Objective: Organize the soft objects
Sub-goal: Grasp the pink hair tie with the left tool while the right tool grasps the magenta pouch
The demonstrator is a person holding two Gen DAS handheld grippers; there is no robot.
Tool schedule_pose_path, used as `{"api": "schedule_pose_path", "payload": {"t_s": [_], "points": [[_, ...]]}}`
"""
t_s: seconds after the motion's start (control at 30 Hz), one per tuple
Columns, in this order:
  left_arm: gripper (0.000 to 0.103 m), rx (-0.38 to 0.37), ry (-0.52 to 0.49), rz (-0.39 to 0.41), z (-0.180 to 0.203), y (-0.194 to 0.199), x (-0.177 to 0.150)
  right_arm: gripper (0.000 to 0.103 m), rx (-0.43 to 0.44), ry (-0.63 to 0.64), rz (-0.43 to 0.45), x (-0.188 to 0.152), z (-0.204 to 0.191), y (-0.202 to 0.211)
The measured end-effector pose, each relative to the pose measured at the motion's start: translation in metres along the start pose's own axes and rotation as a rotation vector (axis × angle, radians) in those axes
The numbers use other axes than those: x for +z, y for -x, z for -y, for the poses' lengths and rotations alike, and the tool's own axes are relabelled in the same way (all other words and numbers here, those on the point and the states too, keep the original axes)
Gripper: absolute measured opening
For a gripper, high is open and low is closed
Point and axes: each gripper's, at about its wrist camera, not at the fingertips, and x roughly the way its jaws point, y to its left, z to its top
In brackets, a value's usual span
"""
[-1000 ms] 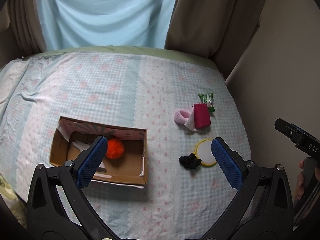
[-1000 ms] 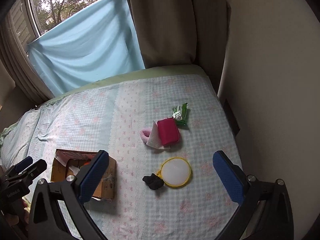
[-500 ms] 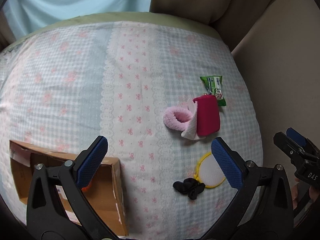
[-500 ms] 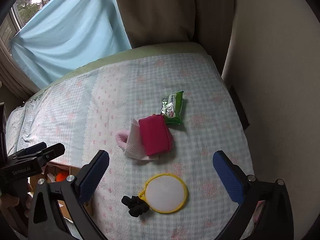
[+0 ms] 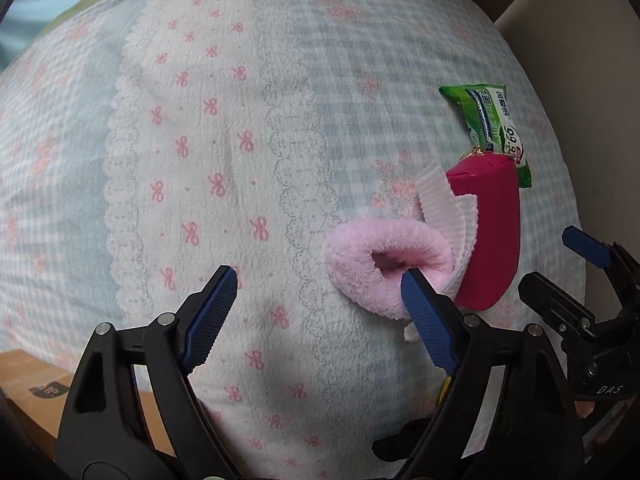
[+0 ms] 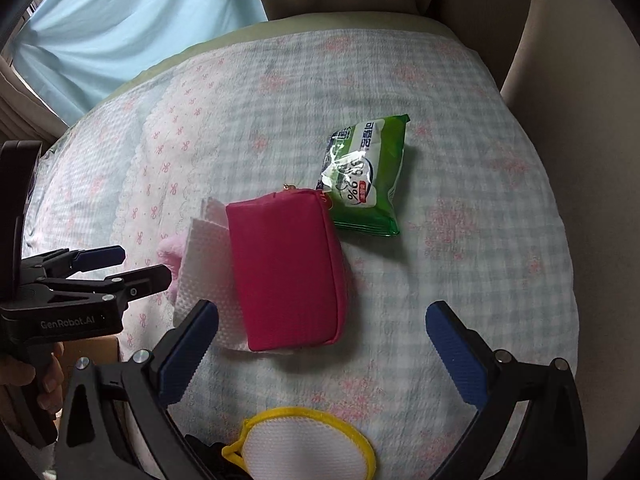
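Observation:
A fluffy pink scrunchie lies on the bed beside a white cloth and a magenta pouch. My left gripper is open low over the bed, its right finger tip at the scrunchie's hole. It also shows in the right wrist view. My right gripper is open just in front of the pouch. A green wipes packet lies behind the pouch. A yellow-rimmed white mesh pad and a black scrunchie lie near me.
The cardboard box sits at the lower left on the checked bedspread. A beige wall runs along the bed's right edge. Curtains hang behind the bed.
Both grippers have moved forward and down toward the pile. The left one swung right from over the box to the pink scrunchie, and the right one closed in on the pouch.

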Motion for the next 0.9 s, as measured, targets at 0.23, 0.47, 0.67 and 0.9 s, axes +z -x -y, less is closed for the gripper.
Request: {"api": "schedule_pose_path", "payload": {"t_s": [0.23,0.47,0.67,0.9], "points": [[0.058,-0.015,-0.031,-0.032,0.008,-0.034,0.008,0.091,0.048,0.045,-0.044,0.003,-0.003,-0.039],[0.021,0.001,-0.091,-0.018,0.027,-0.038,0.011,0.057,0.118,0.051,-0.065,0.005,-0.01,-0.054],[0.012,-0.005,-0.073,0.006,0.024,-0.031,0.012,0.049,0.12,0.017,-0.042,0.003,-0.006,-0.047],[0.012,0.019,-0.041,0.066,0.009,0.0,0.01,0.048,0.115,-0.016,0.001,0.002,-0.003,-0.029]]}}
